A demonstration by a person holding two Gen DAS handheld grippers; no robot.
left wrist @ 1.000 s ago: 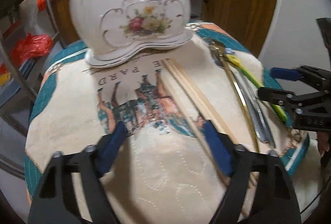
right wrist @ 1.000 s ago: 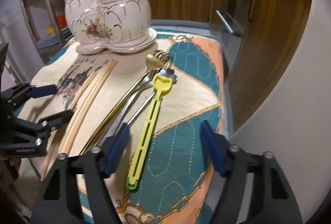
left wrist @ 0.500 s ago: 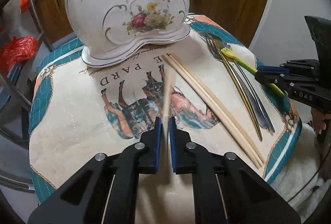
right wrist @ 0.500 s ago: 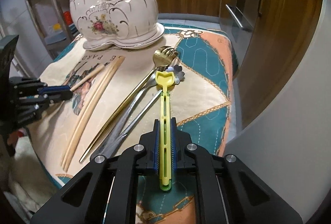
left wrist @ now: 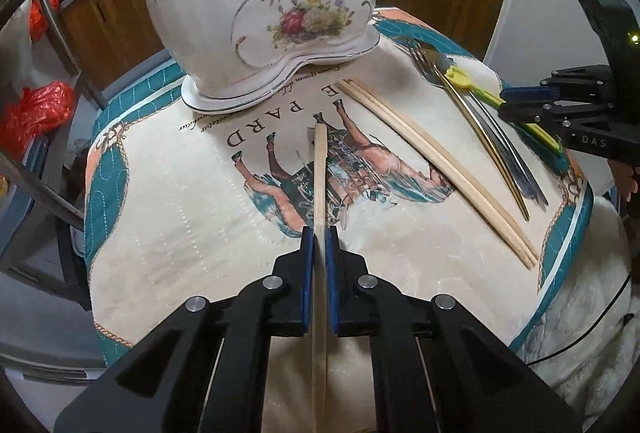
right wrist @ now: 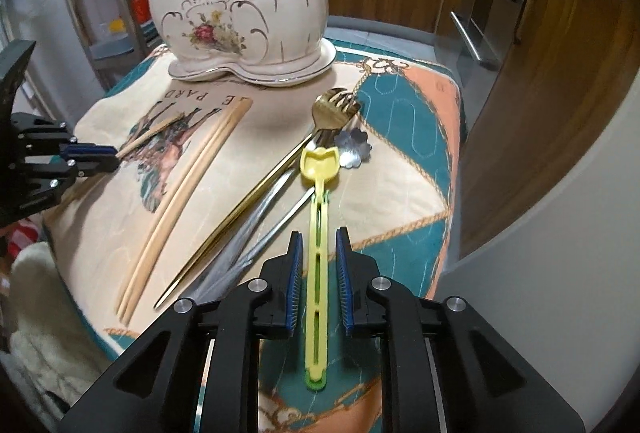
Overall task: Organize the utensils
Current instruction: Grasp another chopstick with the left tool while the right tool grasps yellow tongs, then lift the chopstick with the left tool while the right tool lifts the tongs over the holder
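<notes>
Left hand-held gripper (left wrist: 316, 249): clamped on chopstick (left wrist: 320, 169), long axis pointing toward ceramic holder (left wrist: 260, 5). Right hand-held gripper (right wrist: 318, 249): part-open, seemingly not gripping yellow spoon (right wrist: 318, 233).

Left gripper (left wrist: 316, 245) clamped on a chopstick (left wrist: 320, 169)

The chopstick points toward the holder (left wrist: 256, 13) on the cloth (left wrist: 180, 201). Two more chopsticks (left wrist: 432, 169) lie to its right, then a gold fork (left wrist: 476, 125) and yellow utensil (left wrist: 460, 78), where the right gripper (left wrist: 520, 101) sits.
</notes>
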